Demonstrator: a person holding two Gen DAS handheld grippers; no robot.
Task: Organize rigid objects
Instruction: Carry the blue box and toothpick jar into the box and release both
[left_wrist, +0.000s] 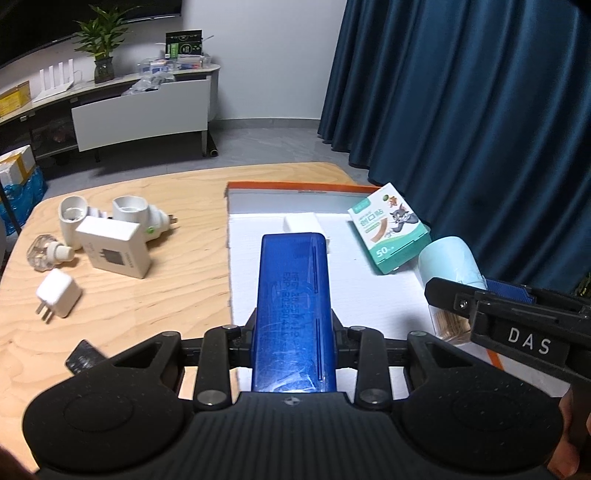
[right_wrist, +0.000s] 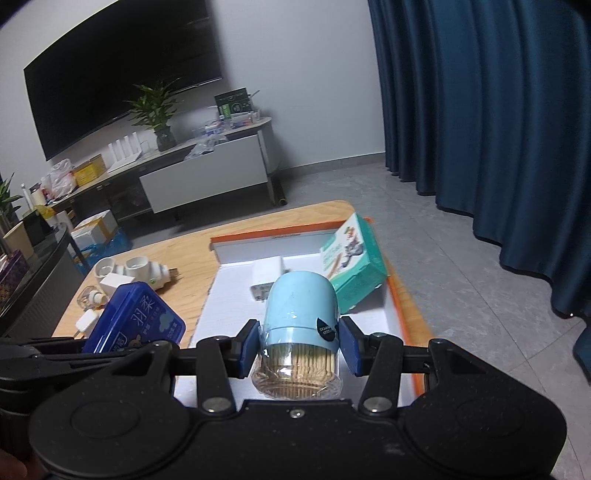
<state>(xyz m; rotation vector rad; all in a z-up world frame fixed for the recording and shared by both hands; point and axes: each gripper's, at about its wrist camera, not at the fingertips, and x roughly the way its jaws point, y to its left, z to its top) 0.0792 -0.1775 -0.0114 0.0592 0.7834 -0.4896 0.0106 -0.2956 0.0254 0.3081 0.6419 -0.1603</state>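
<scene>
My left gripper (left_wrist: 293, 332) is shut on a blue plastic case (left_wrist: 293, 310), held over the front of the white tray with an orange rim (left_wrist: 295, 184). The case also shows in the right wrist view (right_wrist: 136, 317). My right gripper (right_wrist: 299, 343) is shut on a toothpick jar with a light blue lid (right_wrist: 299, 325), held above the tray (right_wrist: 400, 295); the jar shows in the left wrist view (left_wrist: 450, 266). A green bandage box (left_wrist: 391, 232) leans in the tray's far right corner, and a small white adapter (left_wrist: 301, 223) lies at the back.
On the wooden table (left_wrist: 166, 295) left of the tray lie a white charger box (left_wrist: 114, 245), a white plug (left_wrist: 57, 297), two white plug-in diffusers (left_wrist: 136, 212) and a clear refill bottle (left_wrist: 46, 253). Blue curtains (left_wrist: 480, 110) hang on the right.
</scene>
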